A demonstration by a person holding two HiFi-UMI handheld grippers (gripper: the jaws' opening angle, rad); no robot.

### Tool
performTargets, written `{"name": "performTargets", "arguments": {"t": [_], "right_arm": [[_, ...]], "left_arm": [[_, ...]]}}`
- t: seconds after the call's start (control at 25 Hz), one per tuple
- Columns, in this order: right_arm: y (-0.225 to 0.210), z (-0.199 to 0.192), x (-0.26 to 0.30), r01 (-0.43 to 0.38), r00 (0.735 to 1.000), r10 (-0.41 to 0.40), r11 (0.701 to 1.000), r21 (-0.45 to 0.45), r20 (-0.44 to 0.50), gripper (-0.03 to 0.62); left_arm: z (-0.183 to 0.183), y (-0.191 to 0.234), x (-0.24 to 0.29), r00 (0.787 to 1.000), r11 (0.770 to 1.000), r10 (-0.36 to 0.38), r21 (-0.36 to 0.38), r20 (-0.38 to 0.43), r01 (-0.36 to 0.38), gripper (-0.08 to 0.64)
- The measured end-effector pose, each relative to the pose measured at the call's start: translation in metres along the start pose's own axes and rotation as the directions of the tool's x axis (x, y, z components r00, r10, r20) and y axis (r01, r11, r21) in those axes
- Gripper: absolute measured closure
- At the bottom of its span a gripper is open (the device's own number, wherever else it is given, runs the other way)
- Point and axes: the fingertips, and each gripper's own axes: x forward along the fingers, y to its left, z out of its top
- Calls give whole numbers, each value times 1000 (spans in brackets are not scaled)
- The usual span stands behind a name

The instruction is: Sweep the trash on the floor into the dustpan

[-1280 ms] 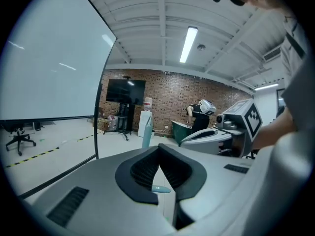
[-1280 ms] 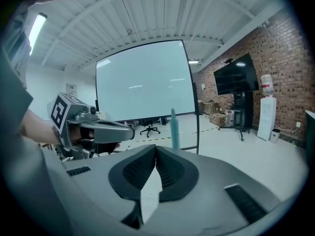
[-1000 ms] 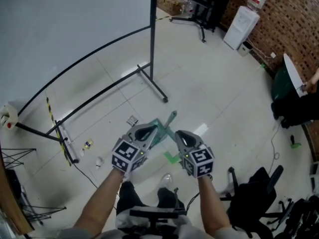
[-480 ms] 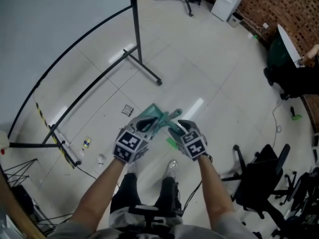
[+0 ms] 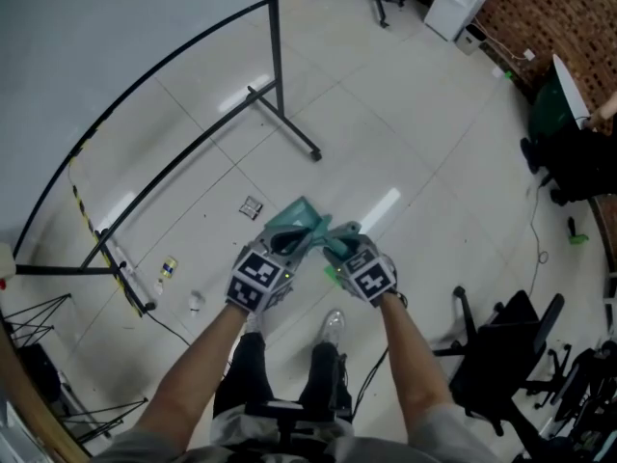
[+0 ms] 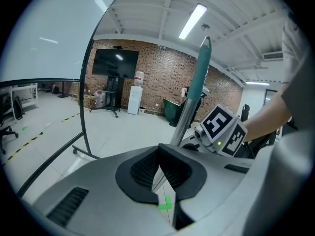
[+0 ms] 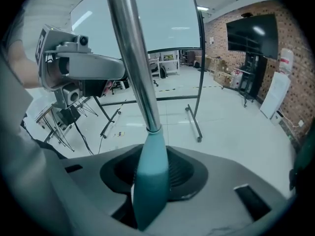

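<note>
Three trash scraps [image 5: 252,206] lie unswept on the floor [image 5: 405,114], around nine o'clock from the teal dustpan [image 5: 294,222], so all the sweeping is left; the left hand-held gripper [image 6: 159,156] is clamped shut, and the right hand-held gripper [image 7: 152,154] has just been closing onto a teal handle [image 7: 147,195].

Lab or studio: brick wall [image 5: 569,17], wall screen [image 6: 117,63], office chair [image 5: 501,345]

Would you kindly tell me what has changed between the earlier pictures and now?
Both grippers sank lower. The right gripper moved onto the teal handle; its jaws have just been closing with that handle between them. The left gripper stayed shut by the dustpan; the trash scraps lie unmoved.
</note>
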Motion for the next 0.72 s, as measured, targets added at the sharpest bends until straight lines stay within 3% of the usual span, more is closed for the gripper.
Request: {"name": "performTargets", "arguments": {"t": [0.24,0.44,0.56,0.72], "right_arm": [[0,2,4,0,1000,0,1000,-31,4,466],[-2,3,6,2,1000,-1,1000,-31,28,469],[-2,3,7,-1,999,2,1000,-23,46,469],[-3,-1,9,-1,998,2,1000,-17,57,469]], "left_arm": [[10,-7,-2,1000,1000,-14,18,9,13,560],[17,-21,-1,996,996,-84,44,9,84,559],[14,-28,-1,994,991,-111,67,-10,112,509],[12,-31,3,994,990,-109,87,-23,111,495]]}}
